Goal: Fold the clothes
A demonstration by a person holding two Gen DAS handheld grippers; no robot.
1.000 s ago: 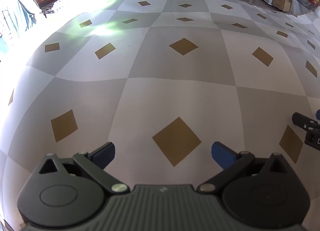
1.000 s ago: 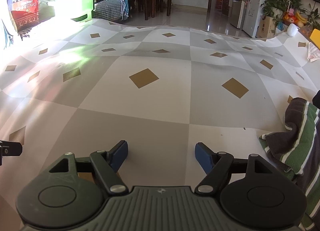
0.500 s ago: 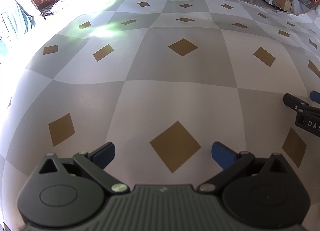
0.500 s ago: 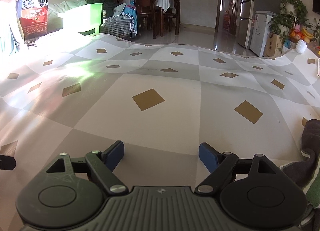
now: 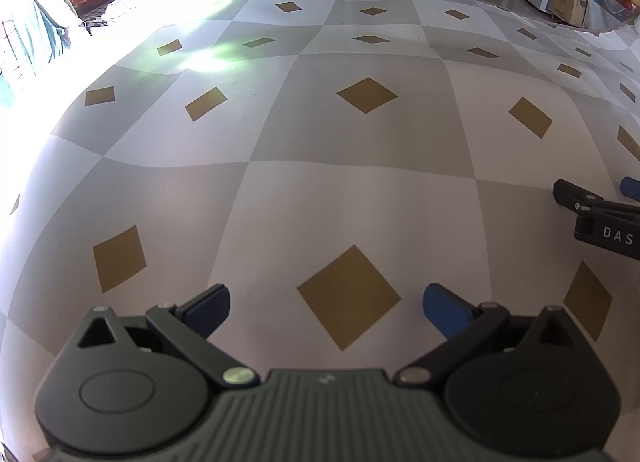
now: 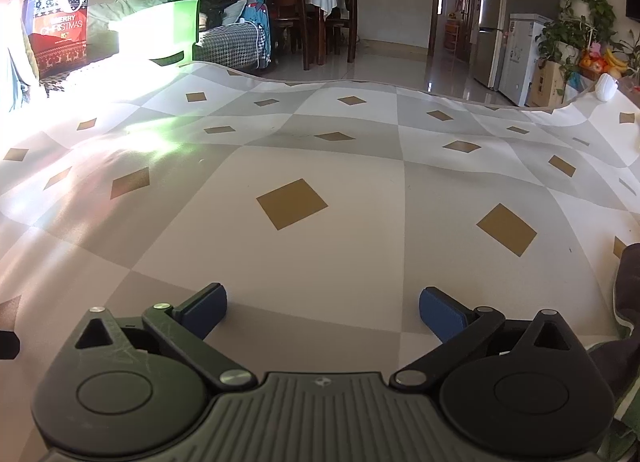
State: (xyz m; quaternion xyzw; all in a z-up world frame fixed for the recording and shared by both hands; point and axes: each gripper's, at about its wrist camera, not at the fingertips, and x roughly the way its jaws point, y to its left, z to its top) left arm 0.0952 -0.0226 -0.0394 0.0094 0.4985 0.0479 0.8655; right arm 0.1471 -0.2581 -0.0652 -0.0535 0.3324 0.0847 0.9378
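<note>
- The left gripper point(image 5: 326, 308) hangs over a checked tablecloth point(image 5: 360, 197), its blue-padded jaws spread wide with only bare cloth between them.
- The right gripper point(image 6: 323, 308) has its jaws opening, nothing between them; from the left wrist view its black finger pokes in at the right edge.
- The garment point(image 6: 626, 302), dark with green and white stripes, lies bunched at the right edge of the right wrist view, just beside that gripper and untouched by either.
- Beyond the table stand a Christmas gift bag point(image 6: 60, 33), dining chairs point(image 6: 286, 1) and a fridge point(image 6: 494, 21).
</note>
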